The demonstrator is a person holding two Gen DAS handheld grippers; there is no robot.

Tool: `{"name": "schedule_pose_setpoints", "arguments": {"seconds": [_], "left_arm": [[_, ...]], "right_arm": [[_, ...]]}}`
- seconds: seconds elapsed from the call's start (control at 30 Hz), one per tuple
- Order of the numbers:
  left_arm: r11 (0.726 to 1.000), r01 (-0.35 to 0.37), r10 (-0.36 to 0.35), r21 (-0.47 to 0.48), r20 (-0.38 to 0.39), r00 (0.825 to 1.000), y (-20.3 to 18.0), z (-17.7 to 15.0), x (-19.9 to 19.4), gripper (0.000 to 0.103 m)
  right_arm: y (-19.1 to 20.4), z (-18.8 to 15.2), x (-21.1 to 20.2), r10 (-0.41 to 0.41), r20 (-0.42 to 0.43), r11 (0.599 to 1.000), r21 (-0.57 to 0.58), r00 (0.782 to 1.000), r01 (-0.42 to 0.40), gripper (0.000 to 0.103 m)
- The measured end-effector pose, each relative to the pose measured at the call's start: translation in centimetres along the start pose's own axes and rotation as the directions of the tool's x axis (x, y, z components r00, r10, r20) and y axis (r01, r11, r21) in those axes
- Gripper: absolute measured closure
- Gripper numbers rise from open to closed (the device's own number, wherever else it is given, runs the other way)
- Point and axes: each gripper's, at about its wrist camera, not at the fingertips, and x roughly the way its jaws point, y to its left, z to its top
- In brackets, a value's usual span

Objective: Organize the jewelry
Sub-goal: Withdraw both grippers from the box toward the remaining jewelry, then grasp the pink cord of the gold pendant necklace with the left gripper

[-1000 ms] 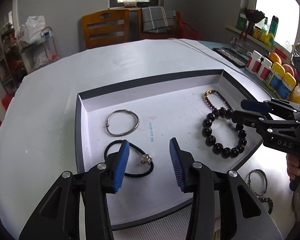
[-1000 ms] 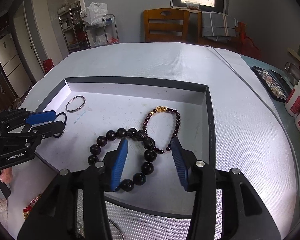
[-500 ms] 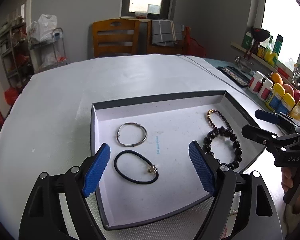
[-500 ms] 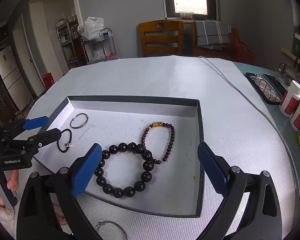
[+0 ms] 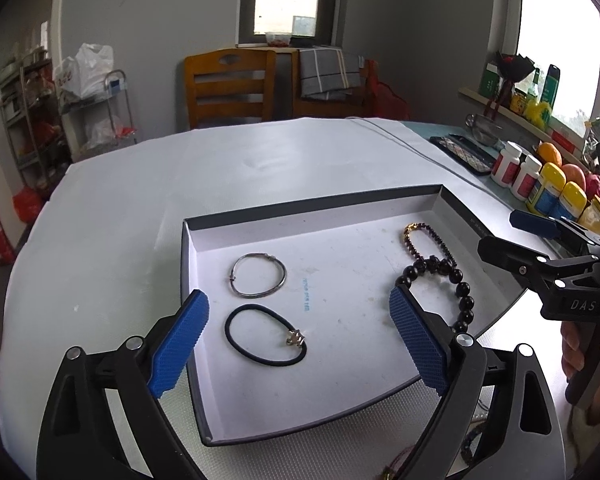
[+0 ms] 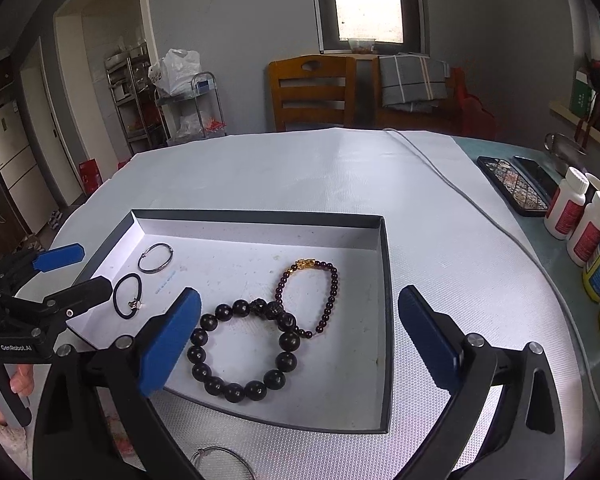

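Note:
A shallow grey-rimmed box tray (image 5: 312,210) (image 6: 386,320) lies on the white table. In it are a silver bangle (image 5: 256,275) (image 6: 155,257), a black hair tie with a metal charm (image 5: 265,336) (image 6: 127,295), a large black bead bracelet (image 6: 244,350) (image 5: 452,280) and a thin dark-red bead bracelet with a gold charm (image 6: 312,296) (image 5: 424,238). My left gripper (image 5: 300,340) is open and empty above the tray's near left. My right gripper (image 6: 300,340) is open and empty above the black beads.
Another silver bangle (image 6: 220,460) lies on the table in front of the tray, with more jewelry at the near edge (image 5: 472,436). Bottles (image 6: 580,216) and a phone (image 6: 512,184) stand at the right. A cable (image 6: 440,172) crosses the table. Wooden chairs (image 5: 228,88) stand behind.
Both grippers have opened wide and pulled back and up from the tray. The hair tie and the black bead bracelet lie released in the tray.

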Motion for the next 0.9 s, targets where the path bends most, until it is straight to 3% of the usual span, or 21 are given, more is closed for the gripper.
{"name": "schedule_pose_setpoints", "arguments": {"seconds": [0.17, 0.5, 0.73, 0.9], "left_arm": [[0.999, -0.041, 0.041, 0.005, 0.010, 0.999, -0.4, 0.0, -2.1, 0.009], [1.000, -0.008, 0.009, 0.026, -0.050, 0.999, -0.5, -4.3, -6.4, 0.008], [0.998, -0.026, 0.032, 0.063, -0.101, 0.994, -0.8, -7.7, -6.5, 0.008], [0.995, 0.020, -0.006, 0.098, -0.144, 0.990, -1.1, -9.1, -5.6, 0.012]], "right_arm": [[0.0, 0.2, -1.0, -0.026, 0.026, 0.999, -0.021, 0.999, 0.027, 0.006], [-1.6, -2.9, -6.0, -0.022, 0.020, 0.998, -0.060, 1.000, 0.023, 0.006], [-2.3, -6.6, -7.1, 0.009, -0.039, 0.999, -0.043, 0.999, -0.010, 0.006], [-1.9, -8.2, -6.9, 0.049, -0.075, 0.997, -0.049, 0.996, -0.053, 0.006]]}}
